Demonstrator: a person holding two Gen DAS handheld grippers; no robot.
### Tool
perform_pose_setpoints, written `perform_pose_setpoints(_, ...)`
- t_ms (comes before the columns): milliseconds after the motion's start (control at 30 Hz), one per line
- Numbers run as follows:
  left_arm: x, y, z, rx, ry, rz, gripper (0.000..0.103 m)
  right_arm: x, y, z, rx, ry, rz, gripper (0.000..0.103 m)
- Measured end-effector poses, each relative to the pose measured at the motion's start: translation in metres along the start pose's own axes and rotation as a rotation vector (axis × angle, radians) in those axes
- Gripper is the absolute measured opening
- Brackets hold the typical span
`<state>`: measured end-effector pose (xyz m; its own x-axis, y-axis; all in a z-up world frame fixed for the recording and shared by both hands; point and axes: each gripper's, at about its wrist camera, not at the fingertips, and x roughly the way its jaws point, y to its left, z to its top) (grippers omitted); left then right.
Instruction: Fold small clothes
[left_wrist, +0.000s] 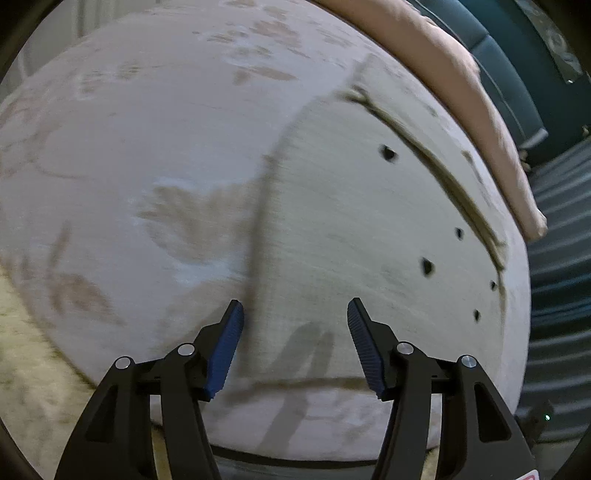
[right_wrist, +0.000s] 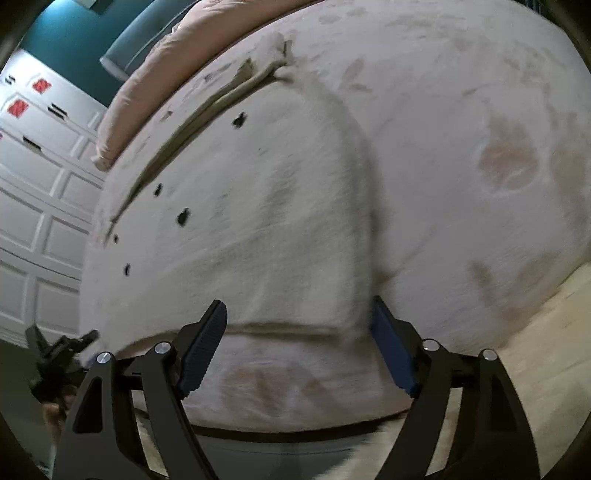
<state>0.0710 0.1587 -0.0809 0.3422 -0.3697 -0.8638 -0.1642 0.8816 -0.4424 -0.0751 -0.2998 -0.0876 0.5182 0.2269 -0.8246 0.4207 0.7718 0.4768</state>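
A small white garment (left_wrist: 362, 221) with several dark spots lies flat on a pale patterned bedspread (left_wrist: 147, 147). My left gripper (left_wrist: 295, 314) is open and empty, just above the garment's near left edge. In the right wrist view the same garment (right_wrist: 258, 229) lies spread, with its near hem just ahead of my right gripper (right_wrist: 299, 314), which is open and empty. The right gripper's right fingertip (right_wrist: 380, 314) sits at the garment's near right corner. Both views are blurred.
A folded pink blanket (left_wrist: 480, 110) lies along the far side of the bed. A teal headboard or cushion (left_wrist: 517, 74) stands behind it. White panelled cupboard doors (right_wrist: 37, 221) are at the left in the right wrist view. The left gripper (right_wrist: 62, 354) shows there at lower left.
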Motion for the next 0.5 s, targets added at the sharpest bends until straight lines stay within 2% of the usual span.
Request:
perform_pose_setpoints(167,0.014,-0.014,0.006,0.011,-0.026,0.017,0.057,0.012,0.015,0.009,0.019,-0.029,0.066,0.076)
perform_pose_setpoints(200,0.014,-0.018,0.008,0.025,-0.033,0.015,0.056,0.013,0.016,0.013,0.024,-0.032,0.070,0.074)
perform_pose_setpoints(233,0.015,-0.020,0.009,0.032,-0.031,0.013,0.050,0.013,0.016,0.015,0.029,-0.041,0.077,0.070)
perform_pose_setpoints(267,0.015,-0.022,0.012,0.034,-0.026,0.004,0.033,0.013,0.018,0.018,0.037,-0.053,0.081,0.061)
perform_pose_setpoints(300,0.016,-0.024,0.014,0.030,-0.012,0.000,0.022,0.010,0.018,0.021,0.038,-0.056,0.083,0.047)
perform_pose_setpoints(333,0.016,-0.026,0.015,0.027,0.002,-0.004,0.006,0.009,0.019,0.024,0.033,-0.061,0.080,0.036)
perform_pose_setpoints(367,0.013,-0.028,0.017,0.030,0.002,-0.013,0.007,0.007,0.021,0.026,0.025,-0.066,0.074,0.013)
perform_pose_setpoints(400,0.008,-0.031,0.017,0.040,-0.011,-0.015,0.006,0.004,0.024,0.029,0.011,-0.072,0.085,0.008)
perform_pose_setpoints(500,-0.016,-0.041,0.013,0.107,-0.055,-0.006,0.005,-0.020,0.033,0.028,-0.045,-0.130,0.081,0.005)
